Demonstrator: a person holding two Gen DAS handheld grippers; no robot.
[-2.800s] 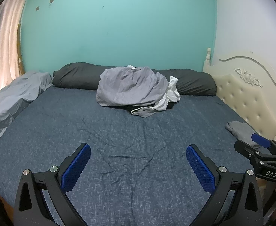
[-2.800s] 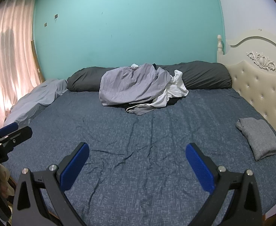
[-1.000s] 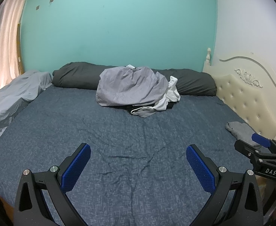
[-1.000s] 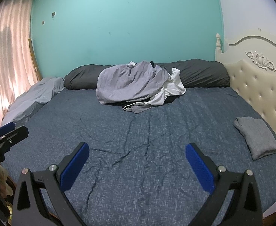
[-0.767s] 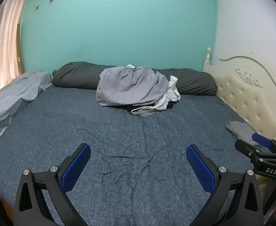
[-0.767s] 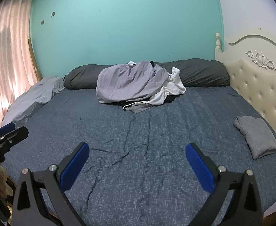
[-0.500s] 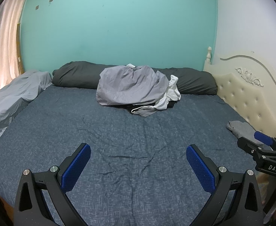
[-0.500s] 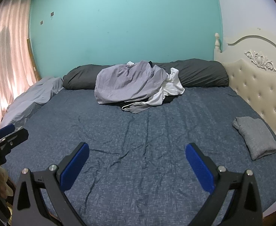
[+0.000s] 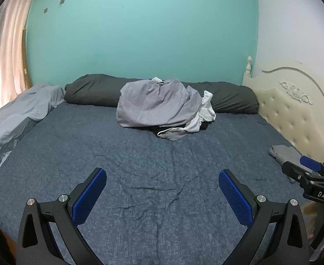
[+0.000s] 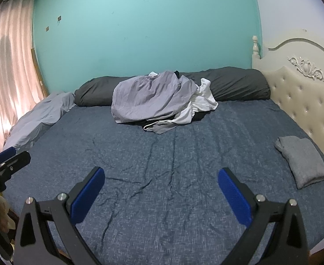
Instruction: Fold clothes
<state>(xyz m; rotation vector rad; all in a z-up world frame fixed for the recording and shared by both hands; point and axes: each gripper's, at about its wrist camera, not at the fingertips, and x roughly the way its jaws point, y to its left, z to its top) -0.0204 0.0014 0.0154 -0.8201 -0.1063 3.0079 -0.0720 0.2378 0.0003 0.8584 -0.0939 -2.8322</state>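
A heap of unfolded clothes (image 9: 159, 107) (image 10: 155, 99), light grey on top with white and dark pieces under it, lies at the far side of the dark blue bed (image 9: 162, 165) (image 10: 162, 154). A folded grey garment (image 10: 302, 161) (image 9: 283, 154) rests at the bed's right edge by the headboard. My left gripper (image 9: 162, 195) hovers open over the near part of the bed, nothing between its blue pads. My right gripper (image 10: 161, 194) is also open and empty, well short of the heap. Each gripper shows at the edge of the other's view.
A long dark grey pillow (image 9: 91, 92) (image 10: 234, 86) lies along the teal wall behind the heap. A crumpled light grey sheet (image 9: 14, 119) (image 10: 40, 117) sits at the left bed edge by the curtain. The cream tufted headboard (image 9: 294, 119) (image 10: 305, 101) bounds the right side.
Both grippers have edged slightly forward and the right view has drifted a little to the right. Both stay open. The clothes have not moved.
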